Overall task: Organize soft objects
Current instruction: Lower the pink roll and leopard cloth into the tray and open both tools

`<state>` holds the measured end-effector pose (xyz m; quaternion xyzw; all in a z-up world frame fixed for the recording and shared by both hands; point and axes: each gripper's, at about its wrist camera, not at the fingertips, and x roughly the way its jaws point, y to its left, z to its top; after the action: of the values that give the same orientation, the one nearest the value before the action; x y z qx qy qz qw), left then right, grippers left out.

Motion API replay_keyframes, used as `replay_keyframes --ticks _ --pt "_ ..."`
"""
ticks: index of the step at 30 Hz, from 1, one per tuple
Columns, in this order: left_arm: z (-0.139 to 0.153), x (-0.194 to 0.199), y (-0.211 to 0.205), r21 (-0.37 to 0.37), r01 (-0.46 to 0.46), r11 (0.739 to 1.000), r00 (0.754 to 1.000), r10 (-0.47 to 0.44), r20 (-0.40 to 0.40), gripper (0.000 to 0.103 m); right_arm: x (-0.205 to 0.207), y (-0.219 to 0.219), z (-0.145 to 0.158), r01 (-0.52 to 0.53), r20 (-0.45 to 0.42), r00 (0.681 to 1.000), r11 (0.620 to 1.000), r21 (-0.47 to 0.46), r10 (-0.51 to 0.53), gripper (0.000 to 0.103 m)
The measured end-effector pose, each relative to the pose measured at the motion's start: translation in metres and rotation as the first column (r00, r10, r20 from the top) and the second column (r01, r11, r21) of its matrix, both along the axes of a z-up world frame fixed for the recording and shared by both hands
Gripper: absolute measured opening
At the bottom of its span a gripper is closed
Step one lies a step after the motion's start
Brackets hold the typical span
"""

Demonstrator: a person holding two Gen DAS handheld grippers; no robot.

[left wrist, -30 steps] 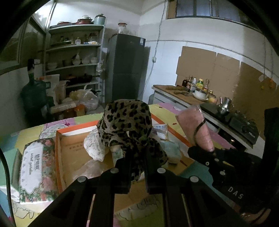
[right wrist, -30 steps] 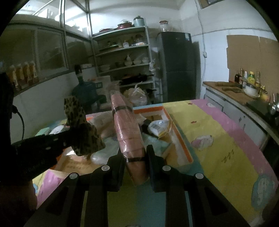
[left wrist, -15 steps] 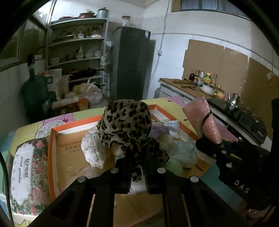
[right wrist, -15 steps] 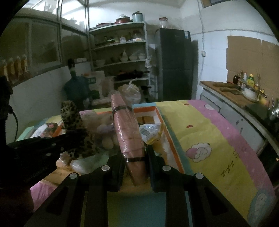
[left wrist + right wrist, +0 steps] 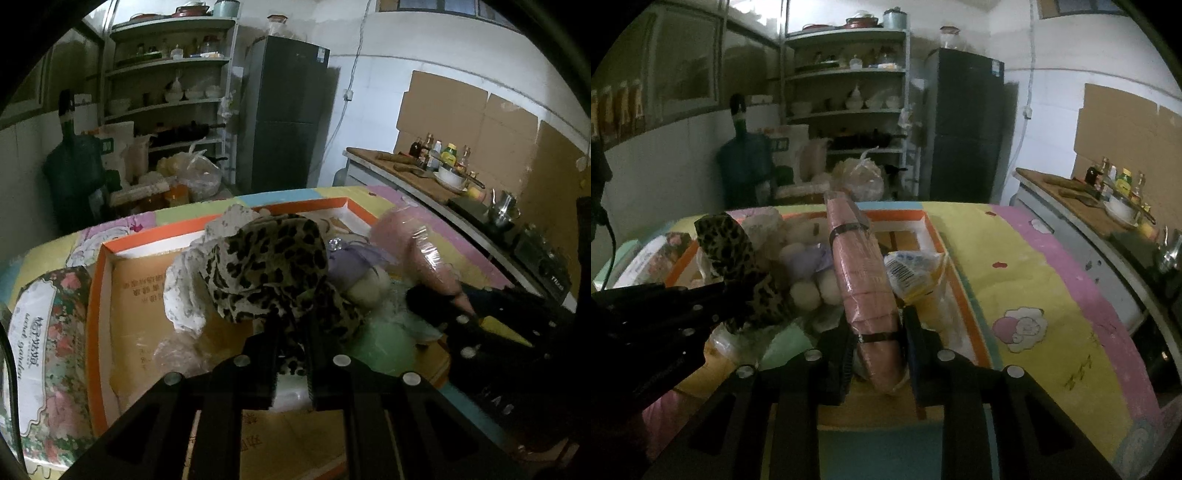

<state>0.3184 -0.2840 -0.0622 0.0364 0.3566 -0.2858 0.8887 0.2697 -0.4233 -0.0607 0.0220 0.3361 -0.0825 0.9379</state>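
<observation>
The left gripper pinches the leopard-print cloth between its nearly closed jaws, the cloth bunched up and standing just beyond the fingertips over the near middle of the orange-rimmed cardboard box. The right gripper has the pink wrapped bundle between its jaws, which have just been opening; a gap shows on the left side of the bundle, so the grip looks loosened, though the bundle stands up between the fingers, tilted away toward the far side. Both hands appear to be at the placing step, lowering their loads into the box, which already holds a pile: pale round soft balls, a purple soft item and a plastic-wrapped packet just right of the bundle. The next move, as I judge it, calls for spreading each pair of jaws fully and backing off without dragging cloth or bundle out again. A floral tissue pack lies left of the box on the colourful table cover.
</observation>
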Motion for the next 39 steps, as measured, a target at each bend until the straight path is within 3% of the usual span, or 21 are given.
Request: replay_keyframes --ticks 1,3,11,19,22,31,39 --pt "0.0 0.001 0.001 -0.002 -0.002 1.0 1.0 0.002 -0.001 0.018 0.001 0.0 -0.001 -0.005 -0.001 1.0 1.0 0.006 0.005 0.041" --pt "0.001 0.001 0.004 -0.007 -0.013 1.0 1.0 0.013 -0.003 0.034 0.002 0.0 -0.001 -0.011 0.003 1.0 1.0 0.016 0.011 0.055" --pt "0.009 -0.005 0.013 -0.046 -0.027 0.999 0.999 0.027 0.017 0.059 -0.003 -0.001 0.0 -0.019 0.021 1.0 0.999 0.039 0.019 0.057" --pt "0.018 -0.013 0.019 -0.032 -0.045 0.998 0.998 0.047 0.05 0.061 -0.013 0.0 0.006 -0.022 0.035 0.999 0.998 0.055 0.021 0.057" --pt "0.02 -0.017 0.023 -0.03 -0.054 0.998 0.997 0.056 0.06 0.071 -0.017 0.002 0.009 -0.021 0.045 0.999 0.998 0.056 0.018 0.057" --pt "0.031 -0.029 0.039 -0.031 -0.081 0.996 0.994 0.083 0.074 0.072 -0.034 0.009 0.017 -0.015 0.067 0.998 0.996 0.085 0.009 0.057" --pt "0.044 -0.054 0.064 -0.037 -0.148 0.988 0.98 0.152 0.133 0.072 -0.054 0.023 0.027 -0.014 0.1 0.995 0.995 0.1 0.004 0.057"
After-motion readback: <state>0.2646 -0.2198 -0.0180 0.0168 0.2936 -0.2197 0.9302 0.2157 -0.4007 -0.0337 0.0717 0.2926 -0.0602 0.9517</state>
